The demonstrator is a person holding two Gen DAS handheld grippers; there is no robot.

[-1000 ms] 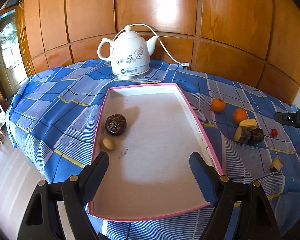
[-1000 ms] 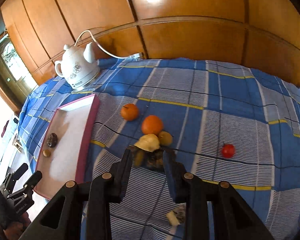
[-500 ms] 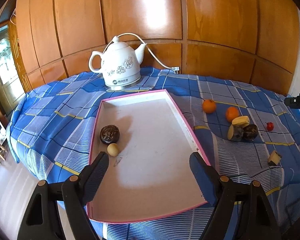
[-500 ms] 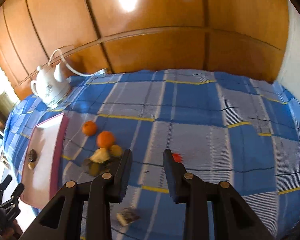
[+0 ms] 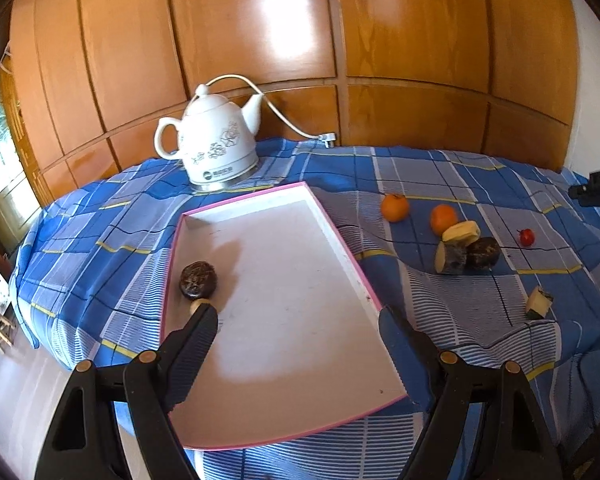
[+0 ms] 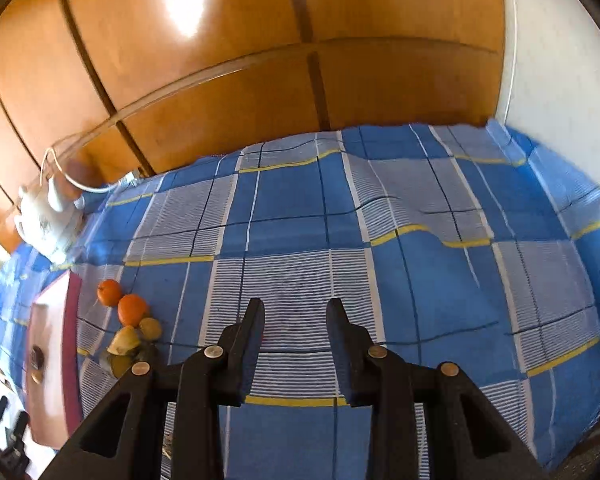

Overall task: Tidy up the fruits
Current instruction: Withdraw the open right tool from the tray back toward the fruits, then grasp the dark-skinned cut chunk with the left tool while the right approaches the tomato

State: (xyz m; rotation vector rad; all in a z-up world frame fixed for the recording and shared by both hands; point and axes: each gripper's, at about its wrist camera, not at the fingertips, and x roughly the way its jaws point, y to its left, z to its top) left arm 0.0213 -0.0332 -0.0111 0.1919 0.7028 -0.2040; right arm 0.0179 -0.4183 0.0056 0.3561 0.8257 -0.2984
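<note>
A pink-rimmed white tray (image 5: 340, 240) lies on the blue checked cloth, with a dark round fruit (image 5: 198, 279) and a small pale fruit (image 5: 199, 304) at its left side. My left gripper (image 5: 298, 322) is open and empty above the tray's near half. To the tray's right lie two oranges (image 5: 395, 207) (image 5: 443, 219), a yellow piece (image 5: 462, 231), a cut piece (image 5: 450, 257), a dark fruit (image 5: 483, 253), a small red fruit (image 5: 526, 236) and a pale chunk (image 5: 539, 306). My right gripper (image 6: 295, 322) is open and empty over bare cloth, with the oranges (image 6: 131, 309) to its left.
A white kettle (image 5: 216, 148) with a cord stands behind the tray by the wood-panelled wall. The table's near and left edges drop to the floor (image 5: 4, 360). The tray also shows at the left in the right wrist view (image 6: 50, 344).
My right gripper has swung right, away from the fruit pile, and now faces bare cloth; the red fruit has passed out of its view. My left gripper has pulled back and tilted up a little.
</note>
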